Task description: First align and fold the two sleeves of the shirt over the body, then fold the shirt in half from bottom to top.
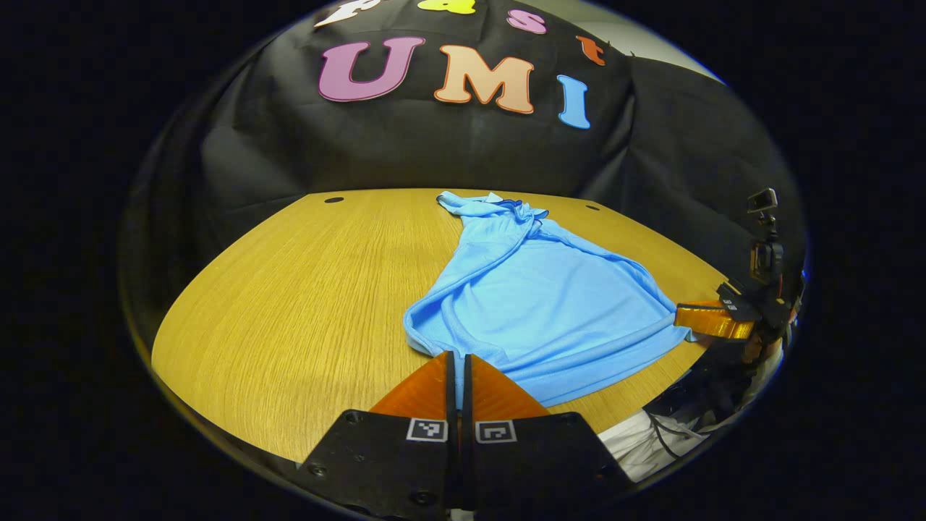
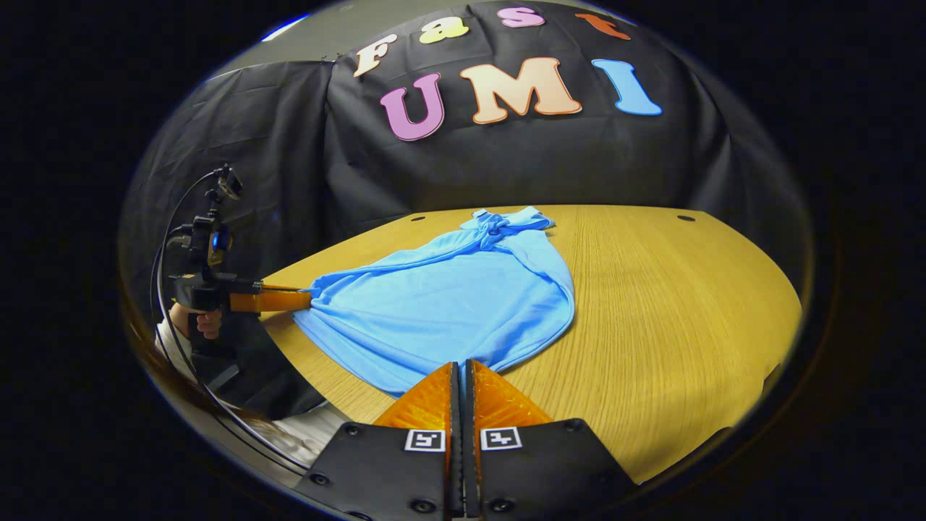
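Your shirt [image 1: 539, 304] is plain light blue, no print, slightly darker trim at the collar at 12 o'clock. Your worktop [image 1: 289, 304] is yellow-tan wood grain with fine streaks and small dark round holes near the far edge. Booth wall cloth [image 2: 253, 145] is black.

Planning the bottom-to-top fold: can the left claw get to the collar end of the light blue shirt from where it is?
Probably yes: the left claw grips the near hem, and bare wooden table beside the light blue shirt leaves the way free.
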`<state>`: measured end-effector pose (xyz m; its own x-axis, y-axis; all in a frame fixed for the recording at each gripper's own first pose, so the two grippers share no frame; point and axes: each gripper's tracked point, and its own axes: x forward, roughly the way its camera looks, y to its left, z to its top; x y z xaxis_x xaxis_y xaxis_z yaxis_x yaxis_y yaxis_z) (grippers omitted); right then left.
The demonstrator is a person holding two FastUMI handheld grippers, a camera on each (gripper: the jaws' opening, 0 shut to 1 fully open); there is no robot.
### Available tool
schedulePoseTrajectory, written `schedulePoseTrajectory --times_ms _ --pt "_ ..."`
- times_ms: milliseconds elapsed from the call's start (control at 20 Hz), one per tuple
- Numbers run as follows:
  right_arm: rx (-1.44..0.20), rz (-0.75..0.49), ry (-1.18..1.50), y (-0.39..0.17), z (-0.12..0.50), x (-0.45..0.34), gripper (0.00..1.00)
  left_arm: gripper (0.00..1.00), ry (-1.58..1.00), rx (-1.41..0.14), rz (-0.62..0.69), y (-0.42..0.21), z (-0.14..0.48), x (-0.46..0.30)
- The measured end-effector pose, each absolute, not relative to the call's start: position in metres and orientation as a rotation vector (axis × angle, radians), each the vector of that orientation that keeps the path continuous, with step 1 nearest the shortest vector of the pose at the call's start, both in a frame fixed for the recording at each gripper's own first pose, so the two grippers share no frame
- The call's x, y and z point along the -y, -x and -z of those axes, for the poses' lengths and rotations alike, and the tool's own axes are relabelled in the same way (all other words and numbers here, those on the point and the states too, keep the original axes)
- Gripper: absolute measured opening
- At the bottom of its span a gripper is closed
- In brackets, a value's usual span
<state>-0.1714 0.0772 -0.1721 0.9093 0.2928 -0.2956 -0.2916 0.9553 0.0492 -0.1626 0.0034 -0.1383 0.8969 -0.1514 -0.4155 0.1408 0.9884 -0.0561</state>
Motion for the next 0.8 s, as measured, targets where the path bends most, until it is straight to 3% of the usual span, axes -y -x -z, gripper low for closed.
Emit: schedulePoseTrajectory --times_ms 300,800 --pt "-0.307 -0.268 0.012 0.148 0.156 -0.071 0.03 0.0 0.057 -0.421 0.166 0.143 0.12 0.004" --pt "-0.24 -0.241 0.028 0.083 0.075 -0.055 0.03 0.0 0.062 -0.401 0.197 0.066 0.072 0.009"
